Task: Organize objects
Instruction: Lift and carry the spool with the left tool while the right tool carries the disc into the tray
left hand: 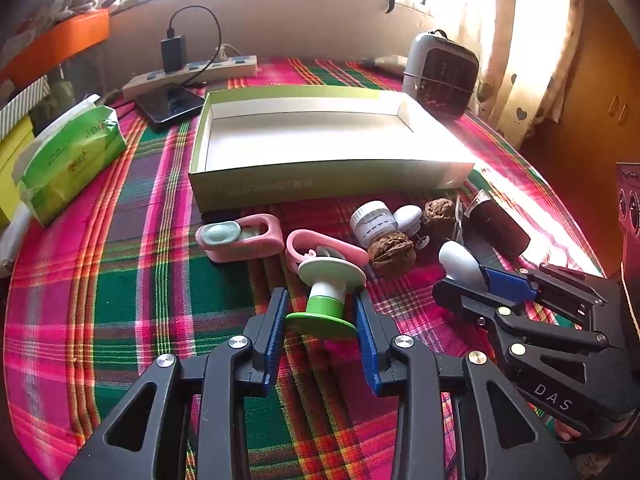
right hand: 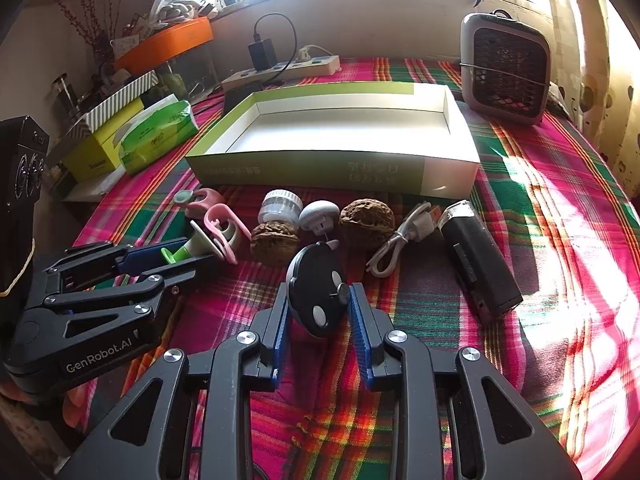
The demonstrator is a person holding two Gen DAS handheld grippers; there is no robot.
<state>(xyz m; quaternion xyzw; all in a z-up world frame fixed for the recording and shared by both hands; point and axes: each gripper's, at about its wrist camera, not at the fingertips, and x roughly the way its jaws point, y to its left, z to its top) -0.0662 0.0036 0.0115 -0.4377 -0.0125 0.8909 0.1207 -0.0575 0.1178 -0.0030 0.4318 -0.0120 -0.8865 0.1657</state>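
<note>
The box [left hand: 316,184] lies open and empty across the plaid cloth [left hand: 120,300], just behind a row of small things. It is light card, so anything I lower in should go down gently or the box may skid.

Nearest my left gripper [left hand: 320,322] is the spool [left hand: 326,300], a green and white plastic piece with a wide flange at each end and a narrow waist. It looks light, stiff and a little slick (round, too, so it may roll). It lies between my left fingers [left hand: 276,320] with its green flange toward me; the pads flank that flange closely but I cannot say they press on it, so I count this gripper as open around it. The waist is the better place to hold, since the flanges would stop it slipping out either way.

My right gripper [right hand: 319,304] is closed on the disc [right hand: 316,294], a dark round piece with a grey rim, pinched edgewise between the blue pads. It seems hard and light; the rim is curved, so a grip off its widest line could squirt it out.

Behind lie two pink clips [left hand: 240,236], two walnuts [right hand: 366,220], a white cable [right hand: 400,236] and a dark torch [right hand: 476,256], all well short of the box.
</note>
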